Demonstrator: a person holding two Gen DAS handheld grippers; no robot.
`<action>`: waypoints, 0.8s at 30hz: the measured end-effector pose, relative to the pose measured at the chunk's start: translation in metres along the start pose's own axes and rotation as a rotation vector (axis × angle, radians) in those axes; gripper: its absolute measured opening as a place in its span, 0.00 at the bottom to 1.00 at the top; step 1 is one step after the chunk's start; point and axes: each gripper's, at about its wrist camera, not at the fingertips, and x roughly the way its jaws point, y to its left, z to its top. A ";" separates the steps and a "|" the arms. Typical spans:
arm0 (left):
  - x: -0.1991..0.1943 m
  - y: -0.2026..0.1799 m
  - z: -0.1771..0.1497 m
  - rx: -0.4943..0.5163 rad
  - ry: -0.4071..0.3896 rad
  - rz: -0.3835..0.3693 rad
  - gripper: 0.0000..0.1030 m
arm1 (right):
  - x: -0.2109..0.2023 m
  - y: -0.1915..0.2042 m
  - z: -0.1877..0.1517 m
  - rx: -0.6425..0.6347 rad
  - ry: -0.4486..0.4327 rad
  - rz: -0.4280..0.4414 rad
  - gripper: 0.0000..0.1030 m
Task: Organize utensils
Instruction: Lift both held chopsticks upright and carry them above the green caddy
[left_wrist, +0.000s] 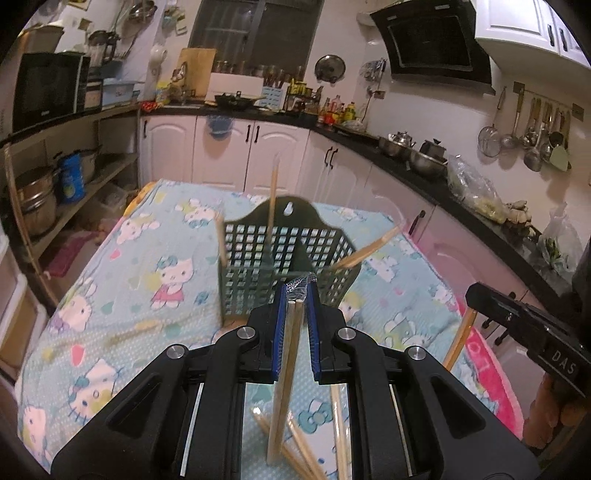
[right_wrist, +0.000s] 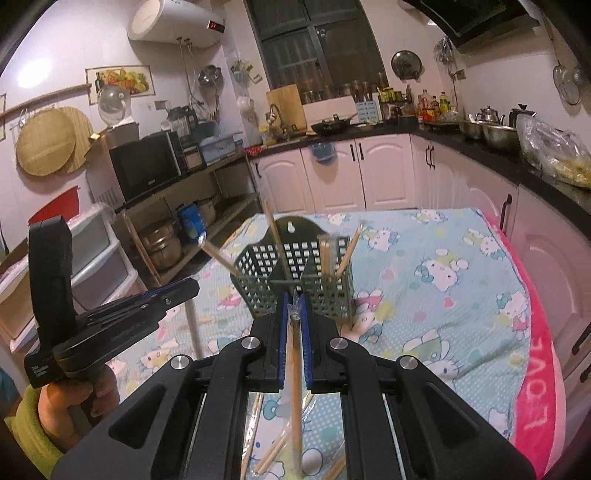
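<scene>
Kitchen with a surface (left_wrist: 177, 236) under a cartoon-cat cloth; a green basket (left_wrist: 284, 254) stands at its middle.

Both grippers sit raised just short of the basket, which lies ahead and slightly below; the left gripper (left_wrist: 298, 291) is clamped on one wrapped chopstick (left_wrist: 284, 373), the right gripper (right_wrist: 294, 306) on another chopstick (right_wrist: 295, 387); each stick hangs nearly upright, long end down. The basket's open top faces up, a few sticks already leaning in it; neither hand looks clearly nearer. Loose chopsticks (left_wrist: 295, 443) lie on the cloth below; free room all round the basket.
</scene>
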 end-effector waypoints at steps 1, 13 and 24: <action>0.000 -0.001 0.003 0.003 -0.005 -0.004 0.05 | -0.001 0.000 0.003 -0.002 -0.007 0.002 0.06; 0.006 -0.013 0.043 0.018 -0.069 -0.023 0.05 | -0.006 0.005 0.036 -0.024 -0.075 0.018 0.06; 0.003 -0.020 0.087 0.009 -0.157 -0.033 0.05 | -0.012 0.018 0.085 -0.059 -0.165 0.036 0.06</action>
